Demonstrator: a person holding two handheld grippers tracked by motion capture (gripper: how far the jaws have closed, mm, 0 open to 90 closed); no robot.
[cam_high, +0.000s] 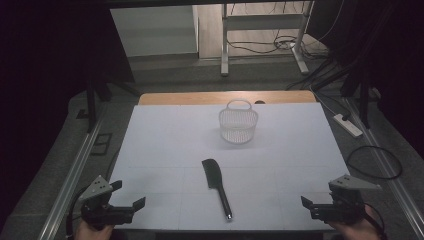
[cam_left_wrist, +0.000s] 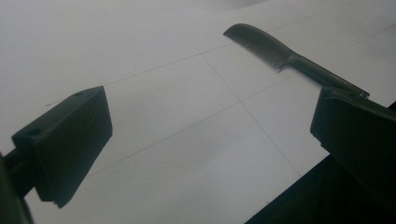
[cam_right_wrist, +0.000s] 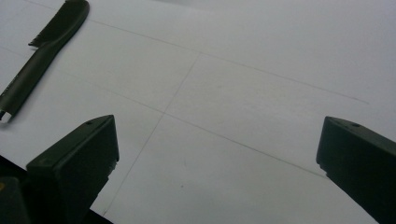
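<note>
High view: I see my left hand-held gripper (cam_high: 129, 197) and right hand-held gripper (cam_high: 306, 203) both wide open and empty, flanking the black comb (cam_high: 217, 185) on the table (cam_high: 165, 135).

Black comb (cam_high: 217, 186) between open claws (white basket (cam_high: 238, 124) beyond)

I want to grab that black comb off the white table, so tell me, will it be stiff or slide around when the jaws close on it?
The comb looks like thin moulded plastic, so probably stiff and light. It lies flat on the smooth white table, so it may skid if nudged rather than roll. Its narrow handle seems the easier place to pinch; the fine teeth could flex.
</note>
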